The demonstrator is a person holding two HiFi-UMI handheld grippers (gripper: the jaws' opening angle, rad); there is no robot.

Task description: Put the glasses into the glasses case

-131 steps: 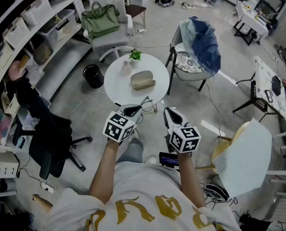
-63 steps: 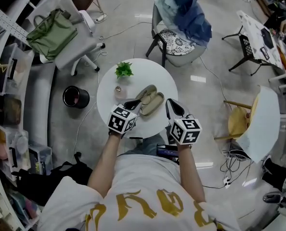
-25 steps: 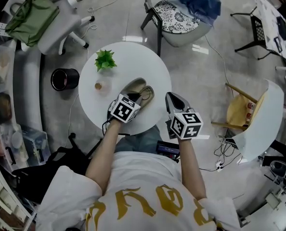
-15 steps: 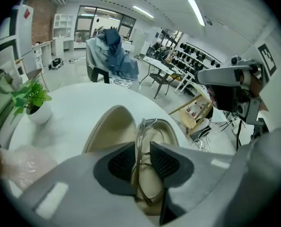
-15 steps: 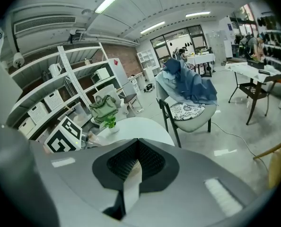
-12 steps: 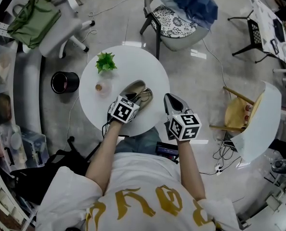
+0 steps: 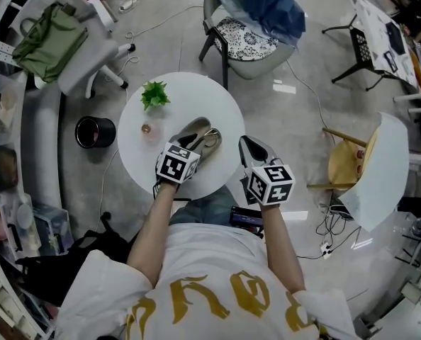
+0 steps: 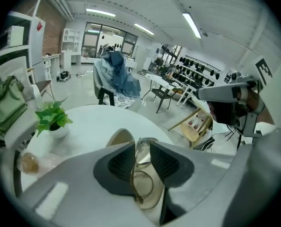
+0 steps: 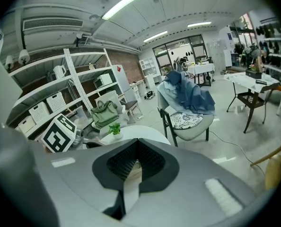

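A beige glasses case [image 7: 191,129] lies open on the round white table [image 7: 189,94]. My left gripper [image 7: 196,144] reaches over it, shut on the thin-framed glasses [image 7: 210,137]. In the left gripper view the wire frame [image 8: 139,183] hangs in the narrow gap of the left gripper [image 8: 142,144], just above the case [image 8: 118,137]. Off the table's near right edge my right gripper [image 7: 247,146] is shut and empty. In its own view the right gripper [image 9: 137,146] has its pads touching, and the table shows behind them.
A small potted plant [image 7: 154,93] and a small round object [image 7: 146,128] stand on the table's left side. A chair with a blue jacket [image 7: 256,9] is beyond the table. A black bin [image 7: 91,129] and an office chair with a green bag [image 7: 51,34] stand to the left, and a yellow chair [image 7: 341,165] to the right.
The person has come up to the table and the case, shut at first, now lies open. My left gripper has carried the glasses forward over it. The right gripper stays shut beside it.
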